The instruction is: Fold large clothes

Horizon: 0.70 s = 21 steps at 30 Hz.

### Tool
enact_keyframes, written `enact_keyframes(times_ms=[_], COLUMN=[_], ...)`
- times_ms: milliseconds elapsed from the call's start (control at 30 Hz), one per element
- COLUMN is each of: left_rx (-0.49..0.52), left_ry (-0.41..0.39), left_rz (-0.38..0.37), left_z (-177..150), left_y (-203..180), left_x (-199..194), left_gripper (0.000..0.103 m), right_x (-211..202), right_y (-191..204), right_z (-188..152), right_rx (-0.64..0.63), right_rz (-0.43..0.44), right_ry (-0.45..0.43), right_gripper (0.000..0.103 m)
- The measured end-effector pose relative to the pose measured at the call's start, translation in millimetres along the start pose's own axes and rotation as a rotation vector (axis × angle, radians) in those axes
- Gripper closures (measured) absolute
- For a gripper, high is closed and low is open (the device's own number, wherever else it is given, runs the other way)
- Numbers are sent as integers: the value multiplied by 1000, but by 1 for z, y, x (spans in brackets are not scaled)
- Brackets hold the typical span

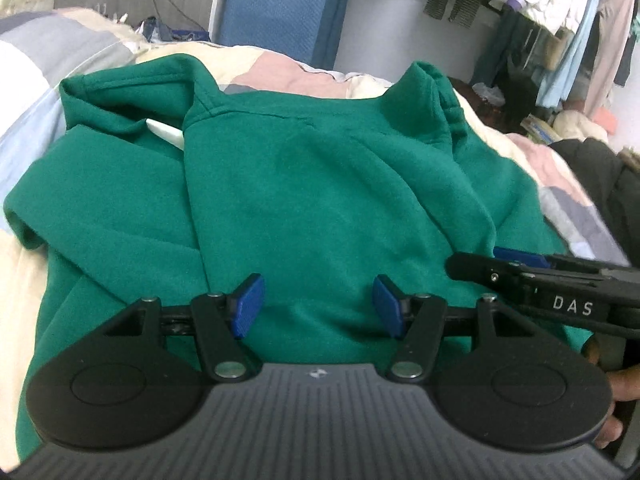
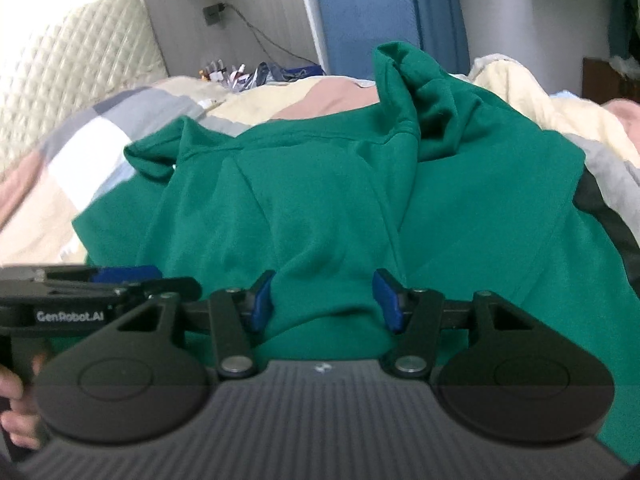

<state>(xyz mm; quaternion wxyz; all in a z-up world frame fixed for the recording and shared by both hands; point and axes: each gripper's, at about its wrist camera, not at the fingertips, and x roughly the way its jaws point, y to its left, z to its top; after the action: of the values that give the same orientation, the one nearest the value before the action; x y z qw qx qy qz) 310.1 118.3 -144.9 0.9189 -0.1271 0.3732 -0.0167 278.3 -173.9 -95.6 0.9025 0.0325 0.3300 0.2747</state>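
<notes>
Below both grippers, green fleece sweatshirt (image 1: 320, 184) spreads away lengthwise; left fingers (image 1: 248, 306) and right fingers (image 2: 386, 300) part-open, empty, I judge.

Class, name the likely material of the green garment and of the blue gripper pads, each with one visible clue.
Green garment: probably cotton-blend fleece knit; matte, soft rounded folds, stitched seams.
Blue pads: likely moulded plastic or rubber; smooth, flat faces with a slight sheen.

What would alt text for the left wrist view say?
A green sweatshirt lies partly folded on a patchwork quilt, with the left gripper above its near edge, jaws open and empty. The right gripper enters from the right; clothes hang behind.
</notes>
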Motion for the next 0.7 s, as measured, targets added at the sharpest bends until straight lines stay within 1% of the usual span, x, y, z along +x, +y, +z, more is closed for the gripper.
enact_keyframes(times_ms=[100,167,200,300,400,467,533,600,700], left_rx=[-26,-42,-49,-45,-42,-56,-89,-138,-168], left_ry=[8,1,-4,3,16,21,24,33,41], left_rz=[-58,-68,-66,-24,-10,6,0,-19,12], left_z=[6,5,4,-1,-13,-22,-32,-41,-51], left_y=[5,6,8,9,13,18,27,38,49], left_x=[-24,-48,-60,-93,-125,-145,-163,-174,-184], left_gripper=[37,37,37,37,37,37,36,35,35], right_x=[-15,-31,-39,-67,-98,-119,-135,-150,-164], right_y=[-4,-4,-3,-2,-3,-4,-8,-15,-29], right_z=[4,5,5,3,-1,-5,-10,-18,-27], right_rx=[51,69,68,69,79,78,76,85,122], right_rz=[13,6,-5,-44,-62,-66,-76,-84,-95], right_ry=[2,1,-1,-7,-12,-19,-22,-5,43], right_gripper=[47,47,47,46,46,46,46,46,46])
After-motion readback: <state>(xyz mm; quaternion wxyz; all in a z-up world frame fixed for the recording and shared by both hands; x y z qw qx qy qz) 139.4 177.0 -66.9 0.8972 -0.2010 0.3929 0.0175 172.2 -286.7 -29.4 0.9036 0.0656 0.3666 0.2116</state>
